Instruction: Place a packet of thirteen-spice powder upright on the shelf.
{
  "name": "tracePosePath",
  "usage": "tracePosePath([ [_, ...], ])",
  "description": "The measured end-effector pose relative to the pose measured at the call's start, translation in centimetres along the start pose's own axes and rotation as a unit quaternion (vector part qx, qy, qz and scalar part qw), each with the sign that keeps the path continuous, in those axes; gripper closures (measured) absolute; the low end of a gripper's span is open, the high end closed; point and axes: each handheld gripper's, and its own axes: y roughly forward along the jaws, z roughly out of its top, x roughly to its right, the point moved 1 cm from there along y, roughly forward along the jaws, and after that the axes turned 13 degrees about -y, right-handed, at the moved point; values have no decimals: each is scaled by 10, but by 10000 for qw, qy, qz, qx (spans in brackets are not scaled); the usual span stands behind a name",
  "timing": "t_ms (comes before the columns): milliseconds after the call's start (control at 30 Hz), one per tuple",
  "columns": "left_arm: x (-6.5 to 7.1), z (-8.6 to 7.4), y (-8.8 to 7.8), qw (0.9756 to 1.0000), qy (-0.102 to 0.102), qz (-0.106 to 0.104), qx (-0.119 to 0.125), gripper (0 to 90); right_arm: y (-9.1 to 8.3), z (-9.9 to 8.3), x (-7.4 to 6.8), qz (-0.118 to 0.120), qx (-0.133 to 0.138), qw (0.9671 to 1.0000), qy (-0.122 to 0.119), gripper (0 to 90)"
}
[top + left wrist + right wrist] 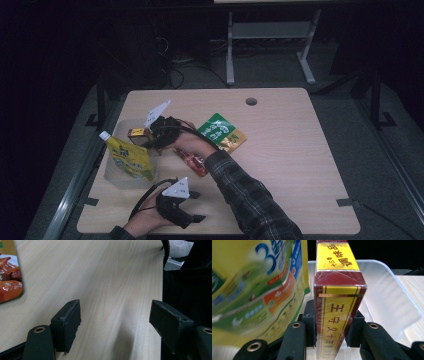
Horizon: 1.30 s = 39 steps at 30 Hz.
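Observation:
My right gripper (146, 136) is shut on a red and yellow box (337, 302) and holds it over the clear plastic bin (116, 176) at the table's left. The box (137, 133) sits end-on between the black pads (310, 322). A yellow spouted pouch (129, 156) stands inside the bin, close beside the box, and shows blurred as the pouch (254, 282) in the right gripper view. My left gripper (197, 206) rests near the front edge, open, with bare wood between its pads (67, 323).
A green and orange snack bag (222, 132) and a red snack packet (192, 162) lie mid-table behind the right forearm. The red packet's corner (10, 282) shows at the left gripper view's left. A round cable hole (251, 101) is at the back.

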Motion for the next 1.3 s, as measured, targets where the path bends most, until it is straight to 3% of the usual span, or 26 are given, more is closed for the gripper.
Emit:
tracePosePath([
  [400, 2, 0, 3, 9999, -91, -61, 24, 247, 27, 10, 4, 106, 58, 9999, -67, 672],
  [733, 2, 0, 3, 10000, -50, -74, -13, 247, 43, 11, 1, 134, 65, 9998, -97, 669],
  [833, 2, 0, 3, 10000, -62, -74, -18, 247, 45, 9, 1, 161, 90, 9998, -78, 615],
  [1033, 1, -1, 4, 10000, -36, -75, -36, 247, 31, 7, 0, 66, 141, 9998, 139, 526],
  [1233, -1, -1, 3, 9999, -17, -44, -102, 246, 3, -6, -1, -158, 97, 9995, 270, 458],
  [1300, 0, -2, 4, 9999, -115, -48, -35, 247, -8, -10, -3, -226, 74, 9991, 353, 440],
])
